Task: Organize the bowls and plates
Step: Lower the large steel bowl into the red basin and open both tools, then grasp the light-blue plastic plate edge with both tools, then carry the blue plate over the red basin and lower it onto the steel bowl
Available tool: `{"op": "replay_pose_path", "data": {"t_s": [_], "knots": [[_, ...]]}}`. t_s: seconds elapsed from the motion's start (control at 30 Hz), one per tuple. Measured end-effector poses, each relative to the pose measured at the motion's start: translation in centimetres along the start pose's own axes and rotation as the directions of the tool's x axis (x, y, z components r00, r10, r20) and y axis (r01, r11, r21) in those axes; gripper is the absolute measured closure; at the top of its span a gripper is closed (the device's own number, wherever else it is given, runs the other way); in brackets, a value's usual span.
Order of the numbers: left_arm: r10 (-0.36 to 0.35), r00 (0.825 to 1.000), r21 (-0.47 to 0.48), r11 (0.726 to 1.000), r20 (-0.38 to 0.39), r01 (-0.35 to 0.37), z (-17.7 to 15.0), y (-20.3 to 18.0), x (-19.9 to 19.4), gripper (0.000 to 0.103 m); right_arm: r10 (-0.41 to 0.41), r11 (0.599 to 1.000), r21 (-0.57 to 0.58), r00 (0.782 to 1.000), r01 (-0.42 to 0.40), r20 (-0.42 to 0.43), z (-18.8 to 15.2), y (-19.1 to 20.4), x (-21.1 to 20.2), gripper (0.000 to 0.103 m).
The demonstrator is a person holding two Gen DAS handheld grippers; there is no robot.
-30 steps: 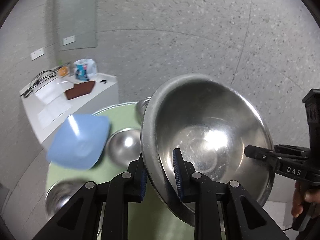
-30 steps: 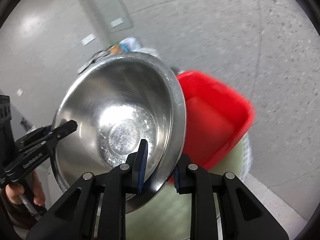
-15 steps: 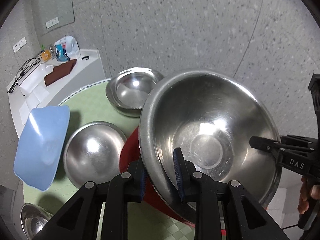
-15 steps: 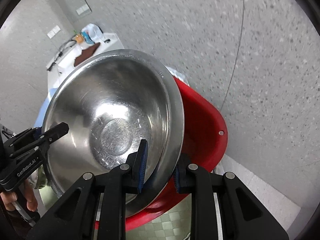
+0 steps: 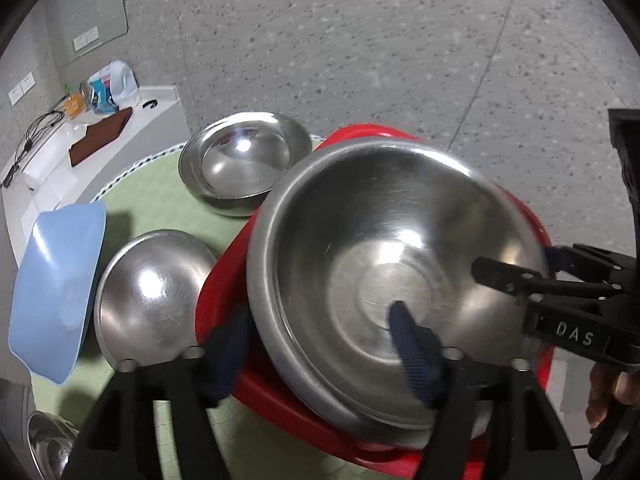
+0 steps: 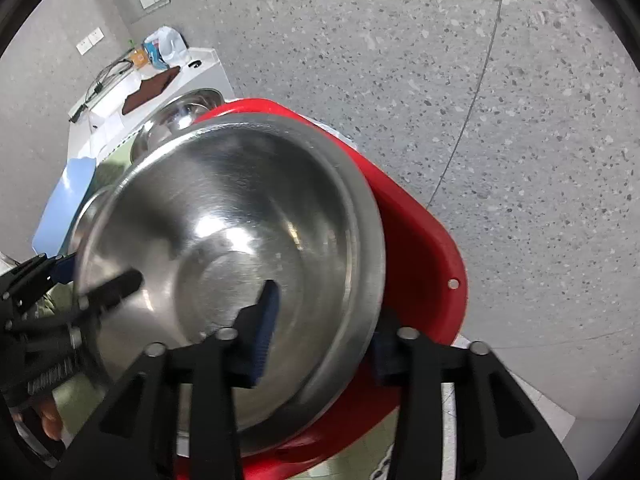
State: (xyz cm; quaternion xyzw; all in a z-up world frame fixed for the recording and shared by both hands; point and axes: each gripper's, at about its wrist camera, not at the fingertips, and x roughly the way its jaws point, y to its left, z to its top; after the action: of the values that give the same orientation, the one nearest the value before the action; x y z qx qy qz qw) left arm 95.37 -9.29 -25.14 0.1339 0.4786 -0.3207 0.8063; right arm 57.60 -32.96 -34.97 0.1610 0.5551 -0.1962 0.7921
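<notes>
A: Going left to right in the left wrist view, what is lying where, and why?

B: The blue dish (image 5: 56, 292) is sitting at the table's edge, the upturned steel bowl (image 5: 150, 300) is lying beside it, and the upright steel bowl (image 5: 240, 160) is waiting behind. The large steel bowl (image 5: 384, 264) is resting inside the red basin (image 5: 224, 280), probably being nested there for sorting.

A: Are the grippers gripping it?

B: No. The left gripper (image 5: 316, 344) has just been opening; its jaws are straddling the near rim, pads apart from the metal. The right gripper (image 6: 320, 328) has been opening too, standing wide around the opposite rim, holding nothing.

A: Room for pulling away?

B: Upward it is looking free. Sideways, the basin wall is crowding both outer fingers, and the upturned bowl is sitting just beside the left one.
</notes>
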Motion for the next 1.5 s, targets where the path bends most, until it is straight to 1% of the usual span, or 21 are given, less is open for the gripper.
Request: {"op": "replay_pose_path", "data": {"t_s": [0.03,0.1,0.2,0.27,0.33,0.37,0.4,0.47,0.53,0.6,0.73,0.8,0.87,0.93,1.03,1.1,1.17,1.27,1.33,1.4,1.5], "knots": [[-0.025,1.0,-0.002,1.0,0.009,0.025,0.1,-0.1,-0.3,0.024,-0.001,1.0,0.005,1.0,0.001,0.016,0.0,0.0,-0.4,0.034],[-0.055,0.998,-0.006,0.998,0.034,0.055,0.3,-0.1,-1.2,0.014,-0.009,0.999,0.031,0.999,0.007,0.039,0.1,-0.1,-1.4,0.032],[-0.081,0.995,0.011,0.997,0.058,0.08,0.1,0.7,-2.8,0.014,-0.045,0.997,0.07,0.997,0.04,0.061,0.2,-0.3,-2.8,0.032],[-0.086,0.991,0.016,0.996,0.105,0.085,-0.3,2.5,-4.7,0.014,-0.093,0.992,0.099,0.991,0.083,0.1,0.2,0.2,-4.6,0.032],[-0.057,0.985,0.009,0.998,0.161,0.056,-0.7,5.3,-7.1,0.011,-0.133,0.987,0.113,0.981,0.117,0.144,0.4,1.8,-6.6,0.032],[-0.029,0.981,0.001,1.0,0.193,0.03,-0.9,6.9,-8.3,0.005,-0.136,0.986,0.117,0.977,0.118,0.166,0.5,2.8,-7.4,0.032],[0.011,0.974,-0.011,1.0,0.227,-0.009,-1.0,9.1,-9.6,0.002,-0.126,0.988,0.116,0.973,0.105,0.193,0.7,4.5,-8.5,0.032],[0.073,0.96,-0.045,0.997,0.27,-0.063,-1.1,12.9,-11.4,0.002,-0.096,0.993,0.096,0.968,0.075,0.232,1.0,7.9,-9.6,0.031],[0.143,0.944,-0.094,0.988,0.297,-0.12,-1.3,17.4,-12.8,0.001,-0.059,0.997,0.058,0.961,0.045,0.268,1.5,12.5,-10.3,0.027],[0.203,0.934,-0.148,0.975,0.295,-0.165,-1.6,22.1,-12.9,0.001,-0.02,1.0,0.018,0.958,0.016,0.285,2.1,16.4,-10.0,0.024],[0.243,0.945,-0.224,0.955,0.22,-0.194,-2.4,28.6,-10.3,0.002,0.041,0.998,-0.051,0.968,-0.029,0.246,4.4,24.3,-5.8,0.024],[0.247,0.957,-0.238,0.949,0.155,-0.207,-2.8,30.9,-7.6,0.006,0.052,0.996,-0.078,0.976,-0.036,0.212,5.4,26.9,-3.0,0.024],[0.223,0.97,-0.253,0.948,0.098,-0.192,-2.8,32.0,-5.1,0.014,0.036,0.996,-0.092,0.987,-0.022,0.16,6.5,29.0,1.0,0.024],[0.186,0.981,-0.261,0.951,0.048,-0.167,-3.0,32.9,-3.0,0.023,0.007,0.997,-0.081,0.996,0.0,0.087,7.4,29.8,4.7,0.027],[0.14,0.99,-0.258,0.957,0.007,-0.134,-3.0,33.5,-0.7,0.036,-0.009,0.996,-0.085,1.0,0.011,0.024,8.0,30.1,8.2,0.029],[0.094,0.995,-0.261,0.961,-0.019,-0.096,-2.5,34.2,0.5,0.061,-0.017,0.994,-0.104,1.0,0.018,0.012,8.2,30.2,9.5,0.03],[0.065,0.998,-0.261,0.963,-0.023,-0.068,-2.3,34.1,0.9,0.075,-0.012,0.995,-0.103,1.0,0.01,-0.016,8.6,30.3,10.8,0.035],[0.051,0.999,-0.253,0.966,-0.012,-0.052,-1.5,35.2,1.6,0.082,0.042,0.995,-0.086,0.997,-0.047,-0.059,9.0,29.8,12.3,0.055],[0.061,0.998,-0.261,0.964,0.001,-0.059,-1.0,35.2,1.5,0.083,0.109,0.991,-0.072,0.991,-0.114,-0.074,8.8,29.6,12.2,0.078],[0.068,0.998,-0.277,0.959,0.014,-0.061,-1.8,35.3,0.5,0.084,0.101,0.991,-0.088,0.993,-0.106,-0.055,8.8,29.9,11.9,0.078],[0.084,0.996,-0.3,0.952,0.042,-0.067,-2.6,34.6,-1.8,0.084,0.151,0.986,-0.067,0.988,-0.153,-0.029,8.8,29.3,10.5,0.082]]}}
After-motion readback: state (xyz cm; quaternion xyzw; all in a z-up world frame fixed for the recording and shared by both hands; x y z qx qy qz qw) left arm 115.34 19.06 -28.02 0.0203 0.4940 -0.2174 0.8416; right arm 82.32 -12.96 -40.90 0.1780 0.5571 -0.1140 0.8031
